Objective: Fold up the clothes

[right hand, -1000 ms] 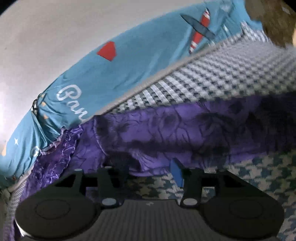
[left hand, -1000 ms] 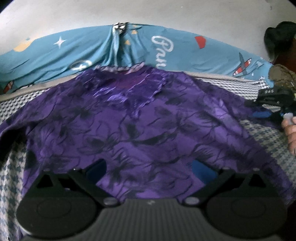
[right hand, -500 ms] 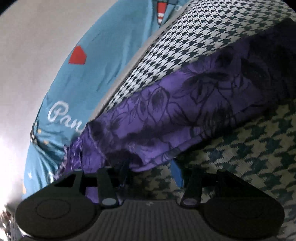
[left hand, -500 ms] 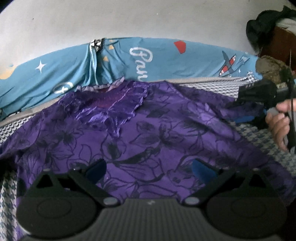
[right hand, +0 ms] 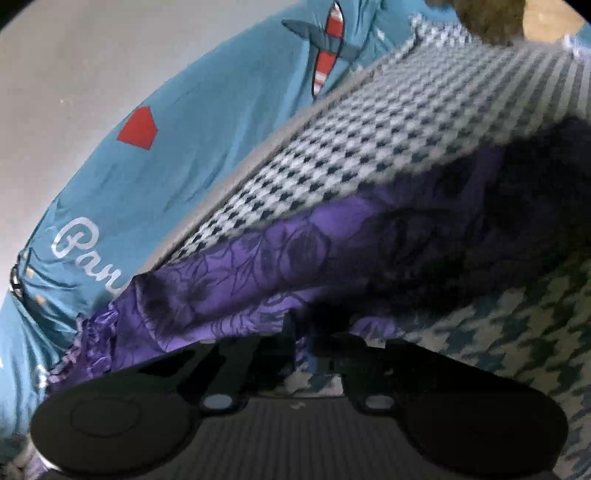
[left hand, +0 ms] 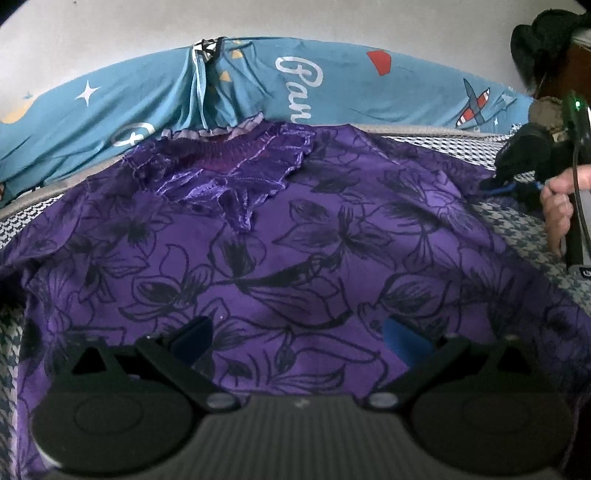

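Left gripper point(left hand: 295, 338) wide open, blue-padded fingers point(left hand: 402, 338) spread far apart, hovering above the lower middle of the purple blouse point(left hand: 295, 258) and gripping nothing. Over on the right, right gripper point(right hand: 303, 332) clenched tight, jaws drawn together on a fold of the blouse's sleeve edge, cloth bunched and pinched between them. Seen from the left wrist too: right gripper point(left hand: 517, 173) biting the far sleeve tip, a hand point(left hand: 559, 206) wrapped round its handle, a green light glowing on top.

Purple blouse lying spread face up across the houndstooth blanket point(left hand: 524, 236), neckline toward the far side, sleeves fanned out to both edges. Thin, soft fabric, printed with black outlined flowers and leaves, lightly wrinkled. At the collar a shinier, crinkled velvet-like panel point(left hand: 221, 177) with scalloped, frilly trim. Right sleeve point(right hand: 369, 258) lifted into a draped ridge, dark in shadow toward the far end.

Beneath, a woven black-and-white houndstooth weave, coarse and knitted-looking. Behind, a smooth teal sheet point(left hand: 369, 85) with white script, a red pentagon, a star, a little aeroplane, gathered into a knot at mid-top. Plain pale wall point(left hand: 295, 18) beyond.
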Available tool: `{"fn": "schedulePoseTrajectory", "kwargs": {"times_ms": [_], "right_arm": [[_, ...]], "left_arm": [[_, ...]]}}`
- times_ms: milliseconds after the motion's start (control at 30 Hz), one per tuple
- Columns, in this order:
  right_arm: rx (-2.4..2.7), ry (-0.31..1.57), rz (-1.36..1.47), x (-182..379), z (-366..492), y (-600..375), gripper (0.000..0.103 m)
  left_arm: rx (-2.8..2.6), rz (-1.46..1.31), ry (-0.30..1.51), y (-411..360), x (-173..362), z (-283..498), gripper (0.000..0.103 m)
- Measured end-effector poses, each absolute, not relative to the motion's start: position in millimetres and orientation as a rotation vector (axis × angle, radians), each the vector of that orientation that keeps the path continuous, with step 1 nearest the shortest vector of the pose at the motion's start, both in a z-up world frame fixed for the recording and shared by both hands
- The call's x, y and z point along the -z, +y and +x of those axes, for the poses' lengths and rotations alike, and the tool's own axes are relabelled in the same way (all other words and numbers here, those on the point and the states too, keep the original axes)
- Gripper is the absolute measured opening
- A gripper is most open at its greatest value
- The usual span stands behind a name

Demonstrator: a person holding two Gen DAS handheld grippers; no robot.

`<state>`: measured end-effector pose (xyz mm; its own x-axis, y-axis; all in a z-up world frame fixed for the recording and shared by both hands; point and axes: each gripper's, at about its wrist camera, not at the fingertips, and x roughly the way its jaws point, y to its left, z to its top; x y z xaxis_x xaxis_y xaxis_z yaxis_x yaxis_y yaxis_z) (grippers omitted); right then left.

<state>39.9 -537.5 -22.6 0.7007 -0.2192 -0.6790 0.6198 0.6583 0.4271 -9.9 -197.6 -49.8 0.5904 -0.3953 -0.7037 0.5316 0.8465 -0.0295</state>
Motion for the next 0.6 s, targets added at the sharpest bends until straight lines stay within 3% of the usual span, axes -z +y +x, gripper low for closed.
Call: {"fn": "schedulePoseTrajectory", "kwargs": {"times_ms": [233,367,600], "right_arm": [[0.527,0.656,0.677,18.7,38.9,-542.3,0.007],[0.512,0.695,0.710,20.8,36.9,-545.5,0.016],[0.476,0.753,0.667,15.5,25.8,-541.4,0.019]], "left_arm": [[0.541,0.216,0.814,-202.4,60.7,-8.8,0.103],[0.548,0.246,0.799,-204.0,67.7,-13.6,0.103],[0.552,0.245,0.784,-203.1,71.3,-15.1,0.103]]}}
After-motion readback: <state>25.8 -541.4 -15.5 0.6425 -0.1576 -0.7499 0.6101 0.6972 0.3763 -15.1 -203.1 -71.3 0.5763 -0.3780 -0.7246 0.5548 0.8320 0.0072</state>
